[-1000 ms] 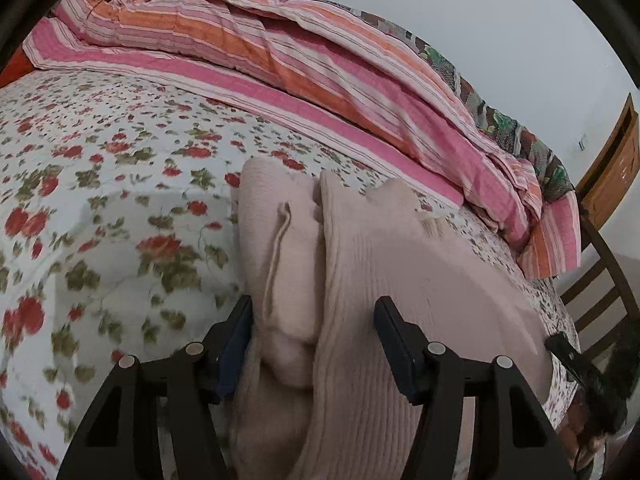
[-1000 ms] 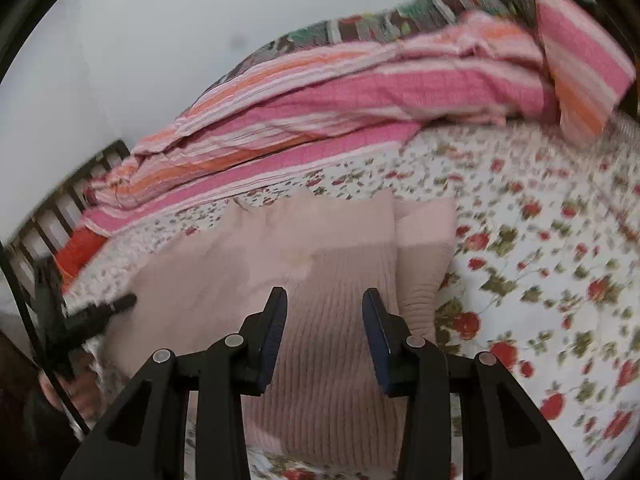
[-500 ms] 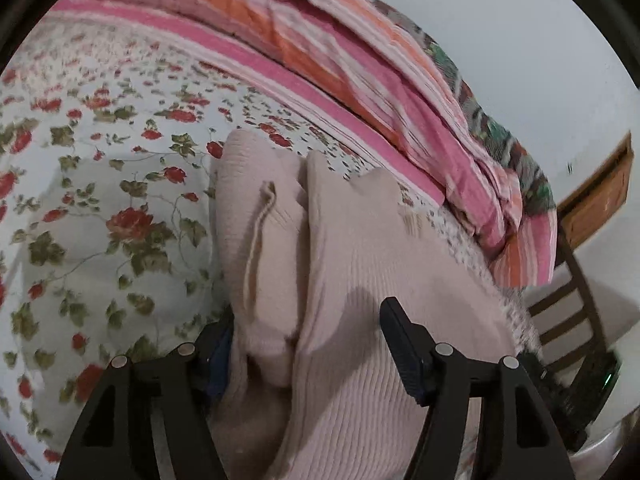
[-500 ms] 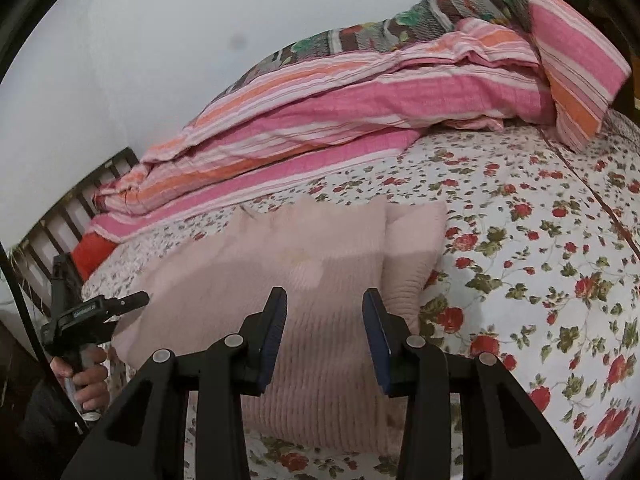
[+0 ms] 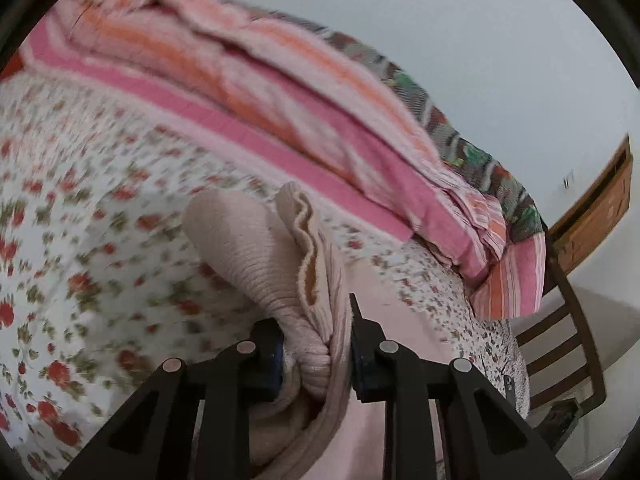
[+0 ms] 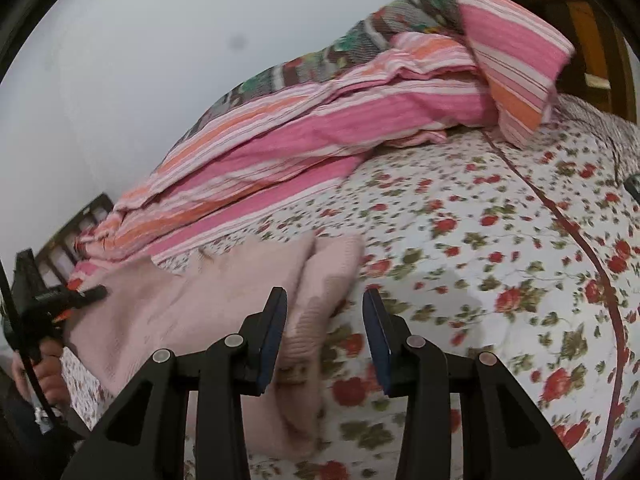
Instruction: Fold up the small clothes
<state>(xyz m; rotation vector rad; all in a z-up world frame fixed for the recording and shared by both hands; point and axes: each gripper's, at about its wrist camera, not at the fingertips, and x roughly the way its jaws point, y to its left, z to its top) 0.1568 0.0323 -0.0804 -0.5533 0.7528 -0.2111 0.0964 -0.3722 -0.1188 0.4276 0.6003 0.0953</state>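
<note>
White bedsheet with red rose print (image 6: 500,240) fills lower right, pink-orange striped rumpled quilt (image 6: 320,140) runs diagonally across the middle, dark patterned blanket (image 5: 472,152) behind it, brown wooden headboard (image 5: 596,220) right edge, plain white wall (image 6: 160,60) upper left.

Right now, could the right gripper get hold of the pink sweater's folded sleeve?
Probably yes. The right gripper is open, and the sweater lies just off its left finger on the bedsheet with nothing between them. The left gripper already pinches another part.

Floral bedsheet (image 5: 80,240) motion-blurred; pink knit sweater's (image 5: 256,248) lower part cut off by frame edge, pinched section hidden between left tongs (image 5: 316,344).
</note>
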